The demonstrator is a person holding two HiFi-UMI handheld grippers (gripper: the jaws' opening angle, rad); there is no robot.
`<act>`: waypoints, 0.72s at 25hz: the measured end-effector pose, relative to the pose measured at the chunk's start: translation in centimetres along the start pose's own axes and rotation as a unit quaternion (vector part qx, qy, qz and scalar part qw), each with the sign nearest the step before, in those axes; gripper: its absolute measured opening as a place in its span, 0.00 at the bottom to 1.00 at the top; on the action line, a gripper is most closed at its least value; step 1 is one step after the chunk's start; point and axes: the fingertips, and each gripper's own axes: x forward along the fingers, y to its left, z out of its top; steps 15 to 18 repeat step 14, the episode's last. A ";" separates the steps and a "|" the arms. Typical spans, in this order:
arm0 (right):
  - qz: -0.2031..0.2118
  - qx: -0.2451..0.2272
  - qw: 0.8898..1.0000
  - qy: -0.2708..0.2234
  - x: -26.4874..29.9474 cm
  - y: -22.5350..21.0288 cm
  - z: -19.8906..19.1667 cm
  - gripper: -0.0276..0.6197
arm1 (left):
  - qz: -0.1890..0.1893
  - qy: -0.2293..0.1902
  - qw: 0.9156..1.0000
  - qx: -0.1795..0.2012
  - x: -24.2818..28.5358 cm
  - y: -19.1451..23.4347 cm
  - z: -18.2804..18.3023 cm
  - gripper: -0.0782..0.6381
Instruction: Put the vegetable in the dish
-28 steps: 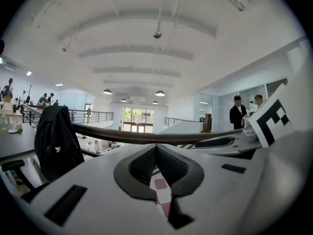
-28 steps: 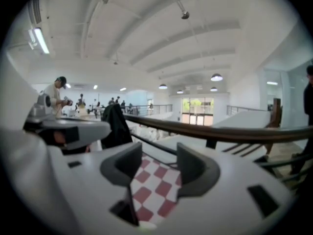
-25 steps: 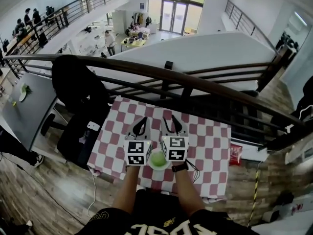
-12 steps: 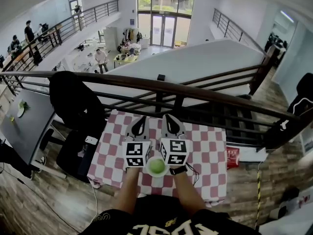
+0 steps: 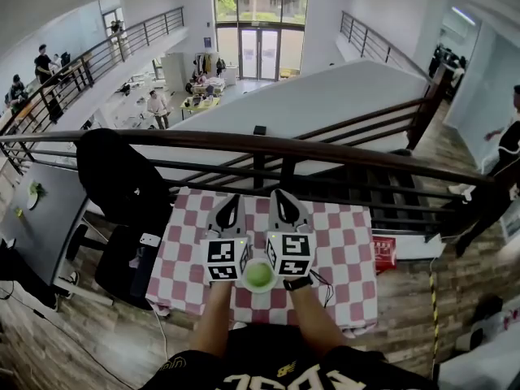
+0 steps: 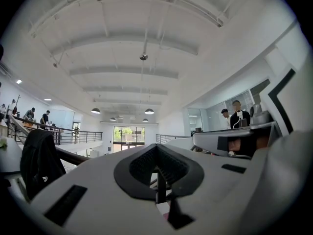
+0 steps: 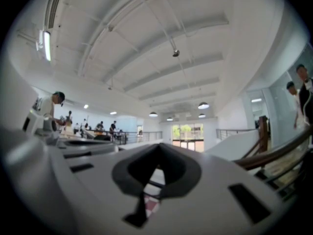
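A round green vegetable (image 5: 259, 275) lies in a small white dish (image 5: 246, 283) near the front edge of the red-and-white checked table (image 5: 349, 250). The dish shows between the two marker cubes. My left gripper (image 5: 232, 201) and right gripper (image 5: 281, 197) are held side by side above the table, pointing level towards the railing. Both are shut with nothing between the jaws. In the left gripper view the left gripper (image 6: 158, 153) shows only a thin slit over a patch of cloth. The right gripper (image 7: 159, 148) looks the same in its own view.
A dark handrail (image 5: 325, 149) runs right behind the table, with a drop to a lower floor beyond. A black chair draped with a jacket (image 5: 122, 185) stands left of the table. A red box (image 5: 383, 254) sits at the table's right edge.
Both grippers have risen a little, and the right jaws have closed. The head view has tilted up, so more of the hall shows. A person has come into view at the right edge.
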 end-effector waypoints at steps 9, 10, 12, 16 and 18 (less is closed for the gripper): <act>-0.016 0.001 1.000 -0.009 -3.1 -2.6 -0.9 0.07 | -0.002 0.000 1.000 -0.016 -0.8 -3.2 -1.6 0.13; -0.018 0.002 1.000 -0.007 -3.5 -3.1 -1.1 0.07 | -0.001 0.003 1.000 -0.016 -0.8 -3.7 -1.9 0.13; -0.022 0.003 1.000 -0.004 -4.0 -4.1 -1.4 0.07 | -0.001 0.009 1.000 -0.017 -0.7 -4.7 -2.5 0.13; -0.024 0.004 1.000 -0.002 -4.5 -5.1 -1.7 0.07 | 0.001 0.016 1.000 -0.018 -0.6 -5.6 -3.2 0.13; -0.024 0.004 1.000 -0.002 -4.5 -5.1 -1.7 0.07 | 0.001 0.016 1.000 -0.018 -0.6 -5.6 -3.2 0.13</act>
